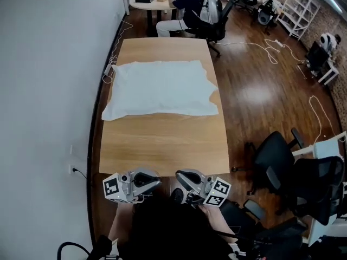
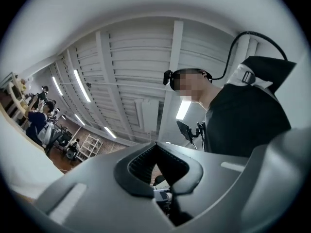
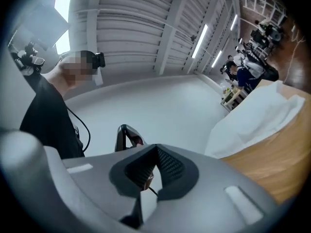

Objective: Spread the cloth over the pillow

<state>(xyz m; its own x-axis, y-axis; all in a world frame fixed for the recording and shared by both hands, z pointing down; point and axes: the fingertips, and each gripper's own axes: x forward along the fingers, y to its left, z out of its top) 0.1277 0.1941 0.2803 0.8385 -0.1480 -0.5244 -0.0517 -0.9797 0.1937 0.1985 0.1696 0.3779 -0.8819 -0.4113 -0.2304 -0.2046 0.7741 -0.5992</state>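
- While the white rumpled cloth lies spread across the far half of the long light-wood table, both grippers sit well apart from it, past the near edge and close to the person's body.
- The cloth forms a broad, roughly rectangular sheet. Its near corners reach the left side of the table and almost to the right side, and its right border curls in on itself.
- A pillow cannot be told apart from the cloth in any view; only white fabric shows.
- The left grey two-jaw gripper with its black-and-white marker cube is just beside the right one, and both are over the person's dark hair.
- In the left gripper view, the left gripper is clenched. Its ribbed dark pads meet at the tips with nothing between them, and it points up at the white ceiling beams and strip lights.
- The right grey two-jaw gripper is clenched in the same way. In the right gripper view its tips touch and grasp nothing.
- That same view shows the cloth at the right, lying on the table.
- A seated person in dark clothes is at the far end of the table.
- Black office chairs stand on the dark wooden floor to the right of the table.
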